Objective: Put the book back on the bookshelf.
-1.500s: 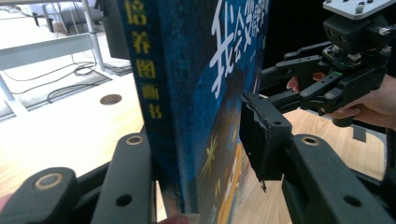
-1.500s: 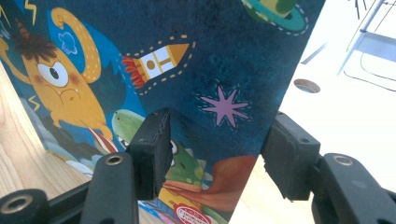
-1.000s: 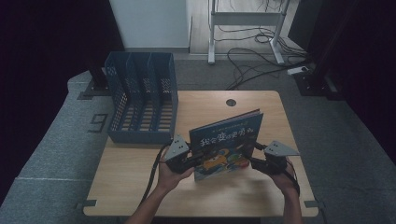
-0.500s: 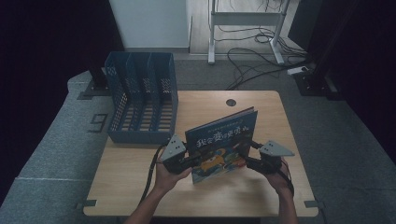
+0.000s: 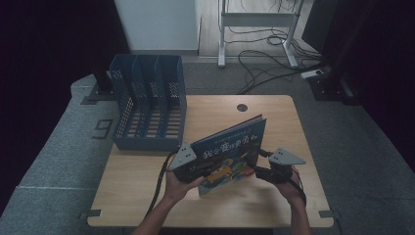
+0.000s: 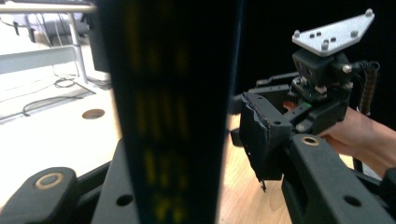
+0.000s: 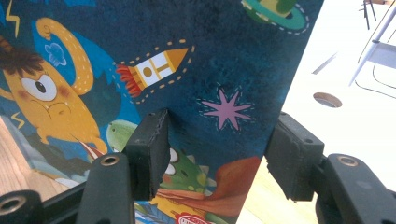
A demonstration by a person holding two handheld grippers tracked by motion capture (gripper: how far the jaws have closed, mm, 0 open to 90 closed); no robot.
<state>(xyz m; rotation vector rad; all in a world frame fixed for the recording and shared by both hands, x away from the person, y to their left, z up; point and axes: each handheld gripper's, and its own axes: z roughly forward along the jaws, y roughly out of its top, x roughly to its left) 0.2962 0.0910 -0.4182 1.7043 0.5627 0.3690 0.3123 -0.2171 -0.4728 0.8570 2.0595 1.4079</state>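
Below, a pale wooden table [image 5: 147,193] stands on grey carpet [image 5: 63,166].

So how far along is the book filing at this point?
Done: the picture book is raised on edge off the table. In hand: the left gripper clamps its spine side, and the right gripper straddles the other edge. Left: slotting it into the blue file rack, whose compartments look empty.

I count one picture book [image 5: 230,152] on my feed, one blue file rack [image 5: 149,103] with what looks like three slots, though the dim high view makes the dividers hard to separate. Two grippers, the left gripper [image 5: 188,164] and the right gripper [image 5: 274,166], two hands, one table [image 5: 142,196] with one cable hole [image 5: 242,107].
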